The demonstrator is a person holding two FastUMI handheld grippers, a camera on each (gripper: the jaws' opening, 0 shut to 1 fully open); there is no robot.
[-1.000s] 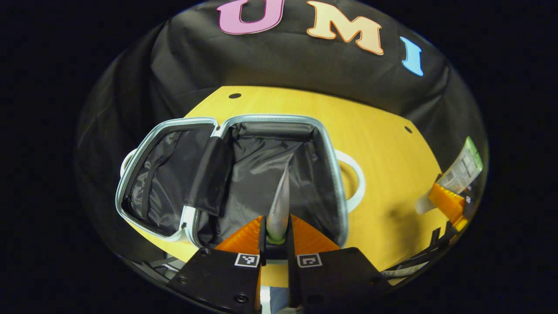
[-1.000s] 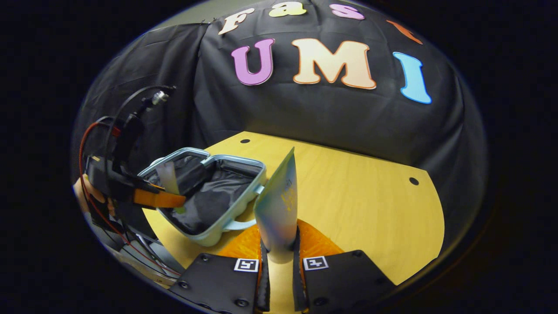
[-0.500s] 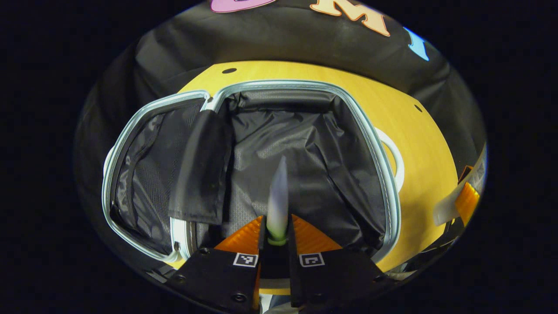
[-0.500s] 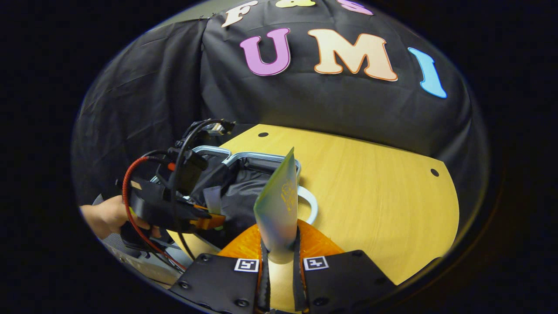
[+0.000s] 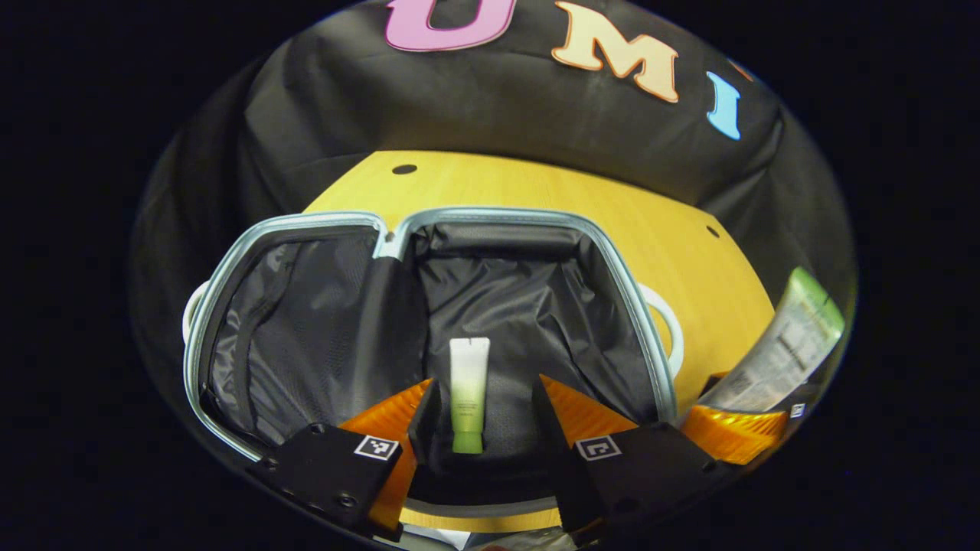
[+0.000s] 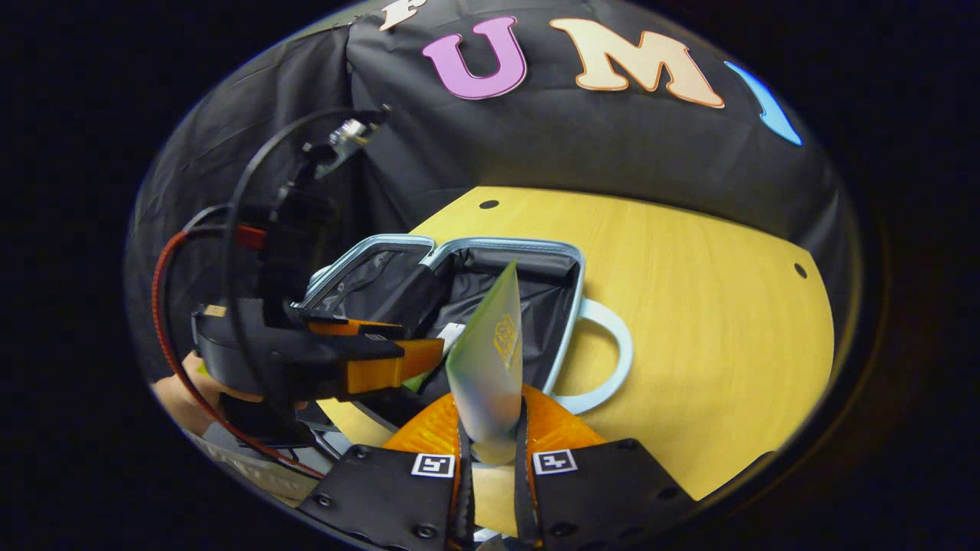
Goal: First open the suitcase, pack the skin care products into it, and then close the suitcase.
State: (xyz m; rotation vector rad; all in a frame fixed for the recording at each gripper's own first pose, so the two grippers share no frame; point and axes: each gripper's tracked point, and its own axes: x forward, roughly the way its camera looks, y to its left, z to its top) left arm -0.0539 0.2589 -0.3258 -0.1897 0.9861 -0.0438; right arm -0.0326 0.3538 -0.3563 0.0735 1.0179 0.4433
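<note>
1. I have the left gripper (image 5: 478, 398) over the near edge of the open suitcase (image 5: 528, 218), its fingers spread wide apart and grasping nothing.
2. A small white-and-green tube (image 5: 468, 394) lies flat on the black lining of the suitcase's right half, between my parted fingers and touching neither, cap end toward me.
3. The suitcase rests on the yellow wooden table (image 5: 689, 237), both halves laid open, pale blue rim all round and a white handle (image 5: 664, 325) on its right side.
4. My right gripper (image 6: 490, 451) is clenched on a second, larger tube (image 6: 490, 367), pale green, standing upright with its crimped end up; both fingers press its lower part.
5. From the right gripper view, the larger tube stands just near of the suitcase's right wall, beside the handle.
6. A hand (image 6: 187, 390) grips the left gripper at the far left of that view, red and black cables (image 6: 164, 268) looping above it.
7. In the left gripper view, the larger tube leans at the far right.
</note>
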